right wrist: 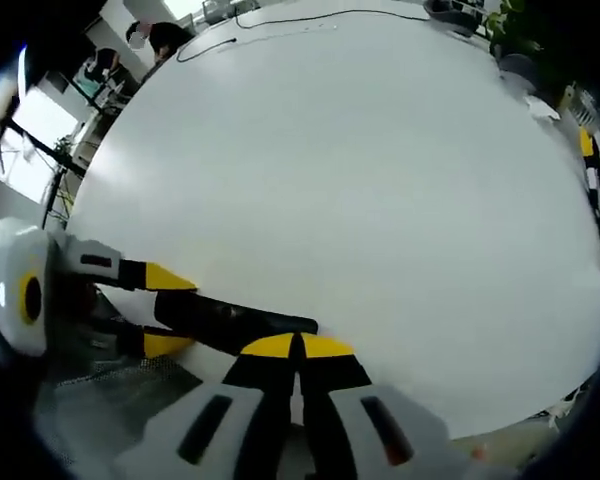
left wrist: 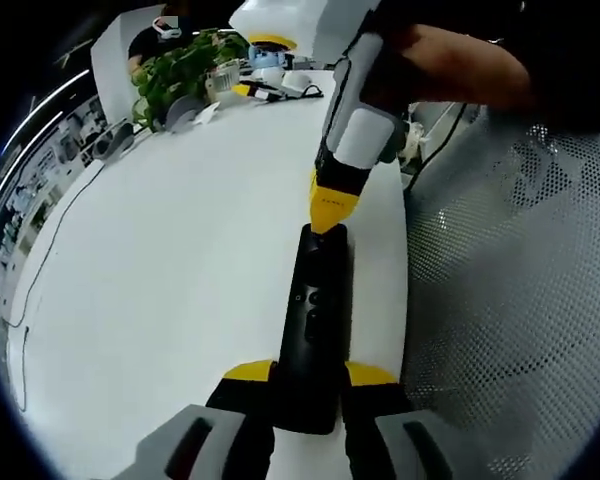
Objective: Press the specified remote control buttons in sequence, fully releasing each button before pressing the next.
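So the left gripper [left wrist: 310,378] was clamped on the near end of the black remote [left wrist: 315,320], lying on the white table [left wrist: 180,270] at 6 o'clock. The right gripper [left wrist: 330,205], jaws pinched together, came down from 12 o'clock onto the remote's far end.

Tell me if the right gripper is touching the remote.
Touching. In the left gripper view the right gripper's yellow tips meet the remote's far end with no gap.

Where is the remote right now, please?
In the left gripper view, the remote lies on the white table, clamped by the left gripper, the right gripper at its far end.
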Available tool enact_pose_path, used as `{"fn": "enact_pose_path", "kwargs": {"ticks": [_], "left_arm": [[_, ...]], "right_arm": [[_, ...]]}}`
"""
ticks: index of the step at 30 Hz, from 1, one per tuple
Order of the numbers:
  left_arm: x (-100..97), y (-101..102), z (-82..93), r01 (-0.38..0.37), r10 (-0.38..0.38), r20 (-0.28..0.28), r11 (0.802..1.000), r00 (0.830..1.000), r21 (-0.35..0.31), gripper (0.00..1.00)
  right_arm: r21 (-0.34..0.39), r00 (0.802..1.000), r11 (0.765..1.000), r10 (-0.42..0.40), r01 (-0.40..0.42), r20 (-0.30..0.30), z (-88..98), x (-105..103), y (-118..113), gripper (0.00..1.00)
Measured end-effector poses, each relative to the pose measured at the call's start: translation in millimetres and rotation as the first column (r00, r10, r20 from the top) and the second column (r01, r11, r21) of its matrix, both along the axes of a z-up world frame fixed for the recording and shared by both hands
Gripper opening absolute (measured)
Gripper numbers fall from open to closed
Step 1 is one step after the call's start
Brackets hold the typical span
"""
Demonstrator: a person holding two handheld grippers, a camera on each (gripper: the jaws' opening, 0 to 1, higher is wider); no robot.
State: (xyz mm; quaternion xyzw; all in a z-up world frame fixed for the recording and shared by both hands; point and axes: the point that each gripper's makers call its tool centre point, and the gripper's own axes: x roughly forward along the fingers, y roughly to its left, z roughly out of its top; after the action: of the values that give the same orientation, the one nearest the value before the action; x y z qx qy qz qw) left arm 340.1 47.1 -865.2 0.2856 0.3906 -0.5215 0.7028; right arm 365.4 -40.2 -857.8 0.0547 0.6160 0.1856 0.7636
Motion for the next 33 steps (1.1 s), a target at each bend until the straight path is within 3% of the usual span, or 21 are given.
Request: {"fn": "enact_pose_path", "kwargs": {"ticks": [4, 11, 14, 19, 25, 29, 30, 32, 33], "left_arm": [[0.4, 0.7, 0.5, 0.005, -0.005, 0.007, 1.0, 1.0, -0.015, 0.25], [0.3, 0.5, 0.6, 0.0, 0.0, 0.005, 1.0, 1.0, -0.015, 0.25], [0.3, 0.6, 0.7, -0.006, 0.006, 0.003, 1.0, 1.0, -0.018, 0.25], [0.0, -0.2, 0.8, -0.033, 0.032, -0.013, 0.999, 0.999, -0.024, 0.26], [0.2, -0.3, 0.9, -0.039, 0.038, -0.022, 0.999, 0.999, -0.033, 0.26], [-0.3, -0.7, -0.1, 0.022, -0.022, 0.017, 1.0, 1.0, -0.022, 0.25], [-0.3, -0.3, -0.2, 0.006, -0.006, 0.006, 1.0, 1.0, -0.024, 0.25], [0.4, -0.4, 0.2, -0.003, 0.003, -0.003, 1.0, 1.0, -0.028, 0.25], [0.5, -0.4, 0.4, 0.001, -0.001, -0.002, 1.0, 1.0, -0.027, 0.25]], "right_arm": [[0.012, 1.0, 1.0, -0.017, 0.017, -0.021, 0.8, -1.1, -1.4, 0.0], [-0.013, 1.0, 1.0, -0.009, 0.009, 0.013, 4.3, 2.9, -4.1, 0.0], [0.016, 1.0, 1.0, -0.021, 0.022, -0.02, 2.4, -0.3, -1.4, 0.0], [-0.002, 0.999, 1.0, -0.004, 0.004, -0.032, 0.4, -4.0, -0.7, 0.0], [-0.036, 0.998, 0.998, 0.056, -0.055, 0.014, 0.3, -5.1, -0.1, 0.0], [-0.062, 0.993, 0.992, 0.113, -0.111, 0.043, -0.3, -4.6, 0.7, 0.0], [-0.065, 0.99, 0.99, 0.126, -0.122, 0.056, -0.6, -4.1, 1.5, 0.0], [-0.102, 0.985, 0.984, 0.156, -0.148, 0.069, -0.1, -3.9, 1.6, 0.0], [-0.146, 0.974, 0.969, 0.211, -0.198, 0.083, 0.1, -2.9, 0.9, 0.0]]}}
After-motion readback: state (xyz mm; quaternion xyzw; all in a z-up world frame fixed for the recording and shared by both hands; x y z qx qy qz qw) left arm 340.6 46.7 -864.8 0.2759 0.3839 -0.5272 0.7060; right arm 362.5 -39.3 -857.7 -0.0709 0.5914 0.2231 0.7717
